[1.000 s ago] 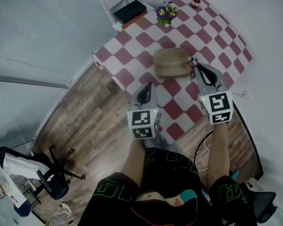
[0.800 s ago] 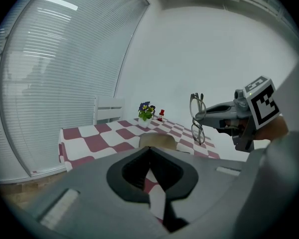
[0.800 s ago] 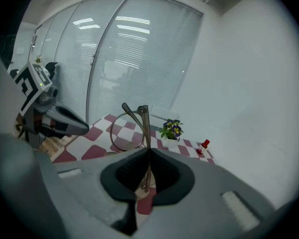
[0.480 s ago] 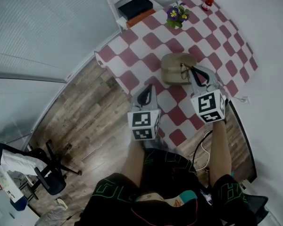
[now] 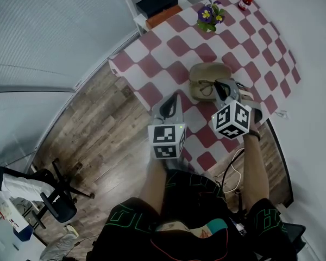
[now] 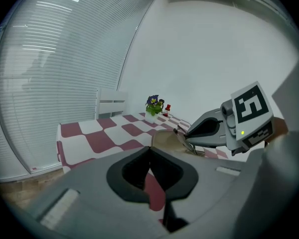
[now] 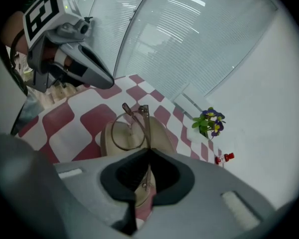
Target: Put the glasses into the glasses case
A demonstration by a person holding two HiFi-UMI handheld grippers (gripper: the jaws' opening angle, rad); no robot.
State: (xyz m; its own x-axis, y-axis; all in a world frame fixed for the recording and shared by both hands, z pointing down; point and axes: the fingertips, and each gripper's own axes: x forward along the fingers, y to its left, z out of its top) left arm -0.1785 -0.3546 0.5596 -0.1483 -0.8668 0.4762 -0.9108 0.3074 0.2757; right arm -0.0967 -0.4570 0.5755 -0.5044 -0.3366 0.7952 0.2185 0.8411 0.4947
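A tan glasses case (image 5: 206,76) lies open on the red-and-white checked table (image 5: 168,45). My right gripper (image 5: 217,86) hangs over the case's near right side, shut on the glasses (image 5: 206,87). In the right gripper view the thin-framed glasses (image 7: 131,129) stick out past the shut jaws, held by one temple, with a round lens above the case (image 7: 162,133). My left gripper (image 5: 173,97) is shut and empty, over the table's near edge to the left of the case. From the left gripper view I see the case (image 6: 164,137) and the right gripper (image 6: 182,132) above it.
A small pot of purple flowers (image 5: 208,18) and a red bottle (image 5: 245,2) stand at the table's far end. A white shelf (image 5: 152,4) with dark items stands beyond the far left corner. An office chair (image 5: 57,203) is on the wooden floor at left.
My right gripper has swung left and turned, carrying the glasses from beside the case to over it. The left gripper has stayed where it was.
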